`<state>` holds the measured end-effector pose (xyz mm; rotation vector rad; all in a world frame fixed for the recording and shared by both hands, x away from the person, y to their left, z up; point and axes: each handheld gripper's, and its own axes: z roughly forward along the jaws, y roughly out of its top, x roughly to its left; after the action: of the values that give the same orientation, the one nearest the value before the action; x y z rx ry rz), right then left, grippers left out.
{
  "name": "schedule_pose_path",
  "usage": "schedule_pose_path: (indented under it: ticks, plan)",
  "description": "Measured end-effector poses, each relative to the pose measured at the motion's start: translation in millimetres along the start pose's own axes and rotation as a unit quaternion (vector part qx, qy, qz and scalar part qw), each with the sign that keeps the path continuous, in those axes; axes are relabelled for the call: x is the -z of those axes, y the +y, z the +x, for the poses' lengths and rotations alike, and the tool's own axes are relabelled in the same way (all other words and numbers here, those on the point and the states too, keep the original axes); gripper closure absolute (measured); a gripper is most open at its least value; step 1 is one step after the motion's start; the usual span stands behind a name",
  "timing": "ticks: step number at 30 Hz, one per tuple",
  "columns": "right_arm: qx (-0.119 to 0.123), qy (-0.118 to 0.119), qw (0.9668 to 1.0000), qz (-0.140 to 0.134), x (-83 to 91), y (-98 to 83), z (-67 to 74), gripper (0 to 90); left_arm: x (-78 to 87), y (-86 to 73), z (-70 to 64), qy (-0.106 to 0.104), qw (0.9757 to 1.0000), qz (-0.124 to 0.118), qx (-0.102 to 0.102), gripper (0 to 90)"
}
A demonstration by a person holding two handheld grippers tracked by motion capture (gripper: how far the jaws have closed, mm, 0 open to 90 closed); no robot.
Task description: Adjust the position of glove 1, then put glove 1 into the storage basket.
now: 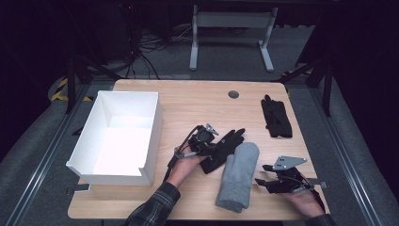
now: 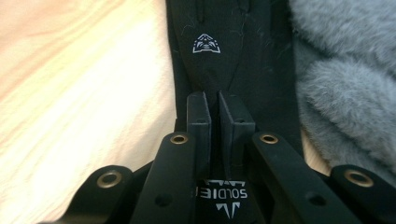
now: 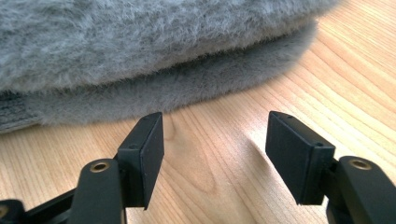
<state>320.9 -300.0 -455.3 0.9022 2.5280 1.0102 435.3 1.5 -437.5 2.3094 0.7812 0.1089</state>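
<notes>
While right claw (image 3: 215,154) gapes, grey mitten (image 3: 140,60) edge lies just ahead.

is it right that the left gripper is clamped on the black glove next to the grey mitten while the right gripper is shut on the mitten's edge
Not quite. The left gripper is clamped on the black glove beside the grey mitten, but the right gripper is open: the right gripper view shows its jaws apart over bare table, short of the mitten's edge.

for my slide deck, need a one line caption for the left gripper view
Left gripper pinching the cuff of a black glove beside a grey fuzzy mitten.
</notes>
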Motion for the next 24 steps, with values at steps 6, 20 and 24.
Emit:
schedule_pose_path:
  ticks: [6,20,24]
  plan:
    - [0.000,-0.003,1.0000,-0.002,0.1,0.4,0.0,36.7,25.7,-5.6,23.4,0.048,0.9980,-0.024,0.033,84.1]
    - [-0.003,0.026,0.9996,-0.010,2.3,4.6,2.9,66.3,50.8,-15.1,18.3,0.056,0.9954,-0.061,0.049,60.3]
    - [-0.006,0.045,0.9989,-0.012,-1.6,9.5,5.3,76.9,51.8,-14.7,2.0,0.016,0.9970,-0.064,0.039,52.0]
